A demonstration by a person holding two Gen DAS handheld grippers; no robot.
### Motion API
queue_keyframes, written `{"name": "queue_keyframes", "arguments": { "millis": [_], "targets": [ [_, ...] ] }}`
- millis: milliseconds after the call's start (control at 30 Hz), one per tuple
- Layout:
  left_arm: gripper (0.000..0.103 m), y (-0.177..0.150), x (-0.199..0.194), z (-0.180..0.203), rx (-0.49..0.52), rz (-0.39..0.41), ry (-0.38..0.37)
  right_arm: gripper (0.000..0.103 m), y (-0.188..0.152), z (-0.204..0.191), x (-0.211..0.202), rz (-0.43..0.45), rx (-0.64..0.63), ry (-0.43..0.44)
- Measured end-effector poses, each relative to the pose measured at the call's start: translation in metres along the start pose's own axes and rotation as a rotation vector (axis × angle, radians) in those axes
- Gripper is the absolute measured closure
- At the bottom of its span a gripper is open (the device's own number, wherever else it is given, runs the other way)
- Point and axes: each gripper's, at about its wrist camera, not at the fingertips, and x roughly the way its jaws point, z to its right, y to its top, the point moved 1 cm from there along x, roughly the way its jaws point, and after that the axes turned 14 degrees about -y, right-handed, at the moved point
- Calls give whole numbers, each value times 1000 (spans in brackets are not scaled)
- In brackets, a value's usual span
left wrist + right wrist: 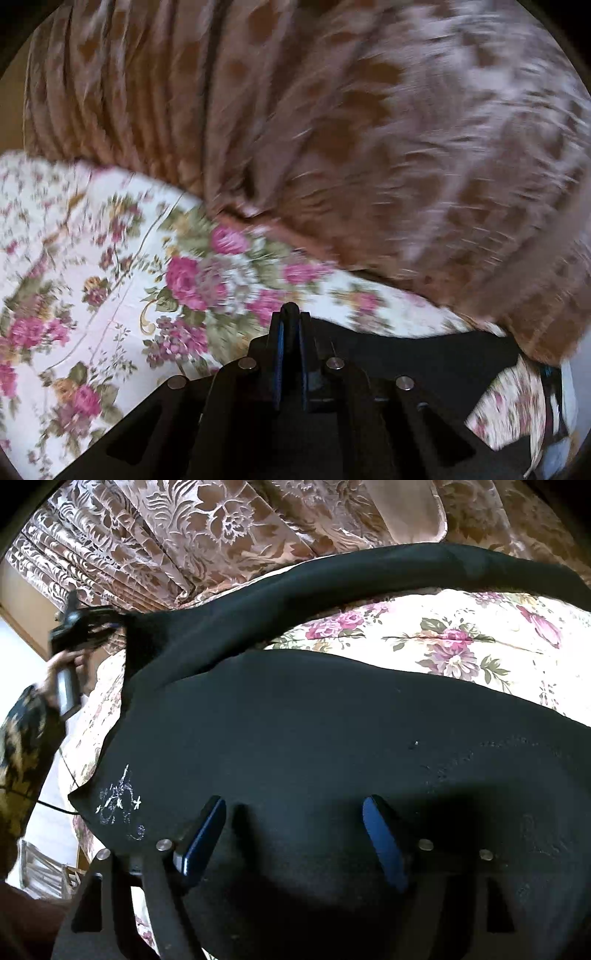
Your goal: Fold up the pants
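Observation:
Black pants (314,731) lie on a flower-print bedsheet (461,638), with a small white print (118,801) near the left edge of the cloth. One leg runs up and to the left, where my left gripper (110,624) has its end lifted. In the left wrist view the left gripper (290,314) is shut, a fold of black cloth pinched between its blue pads, and the pants (413,354) trail off to the right. My right gripper (291,812) stands open just over the wide part of the pants, its blue fingers (382,834) apart with only flat cloth under them.
A brown patterned curtain (192,535) hangs behind the bed and also fills the top of the left wrist view as a blurred curtain (332,110). A person's hand (64,664) and patterned sleeve (26,731) hold the left gripper. A thin cable (55,805) hangs at the bed's left edge.

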Motion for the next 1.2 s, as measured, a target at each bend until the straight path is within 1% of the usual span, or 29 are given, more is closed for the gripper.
{"name": "queue_keyframes", "arguments": {
  "millis": [33, 133, 200, 267, 333, 433, 533, 600, 667, 733, 767, 867, 900, 933, 1000, 1033, 1067, 1100, 1167, 1200],
  "targets": [
    [97, -5, -12, 11, 27, 10, -19, 26, 1, 0, -1, -3, -5, 1],
    [97, -27, -48, 46, 110, 29, -79, 32, 3, 1, -3, -13, -4, 1],
    [97, -49, -72, 68, 154, 32, -125, 37, 10, 5, -7, -15, 9, 26],
    [97, -68, -89, 80, 180, 32, -155, 43, 20, 11, -10, -15, 31, 55],
    [97, -92, -106, 90, 186, 31, -204, 46, 35, 17, -11, -9, 57, 91],
    [97, -122, -119, 92, 170, 17, -242, 51, 65, 26, -10, -2, 107, 156],
    [97, -146, -122, 93, 161, -10, -247, 51, 108, 31, -4, 10, 172, 216],
    [97, -157, -122, 92, 151, -19, -260, 51, 133, 35, 2, 15, 215, 238],
    [97, -164, -122, 91, 147, -20, -268, 51, 164, 36, 13, 11, 270, 259],
    [97, -170, -124, 90, 142, -17, -274, 52, 186, 36, 21, 12, 300, 249],
    [97, -171, -124, 90, 141, -18, -276, 56, 199, 37, 26, 7, 321, 240],
    [97, -174, -126, 88, 143, -19, -277, 64, 232, 43, 48, -11, 389, 199],
    [97, -175, -127, 86, 140, -21, -277, 65, 239, 45, 54, -18, 404, 179],
    [97, -176, -128, 84, 139, -23, -275, 69, 246, 47, 62, -25, 420, 162],
    [97, -174, -129, 81, 135, -24, -268, 81, 256, 53, 75, -43, 435, 122],
    [97, -171, -129, 78, 131, -20, -257, 91, 257, 57, 79, -51, 434, 106],
    [97, -168, -129, 76, 128, -17, -249, 93, 258, 58, 83, -58, 429, 87],
    [97, -162, -128, 73, 125, -13, -232, 94, 256, 57, 83, -52, 420, 80],
    [97, -144, -125, 65, 138, 7, -169, 95, 255, 55, 73, -15, 386, 77],
    [97, -127, -123, 58, 137, 29, -141, 95, 254, 55, 63, 11, 374, 88]
  ]
}}
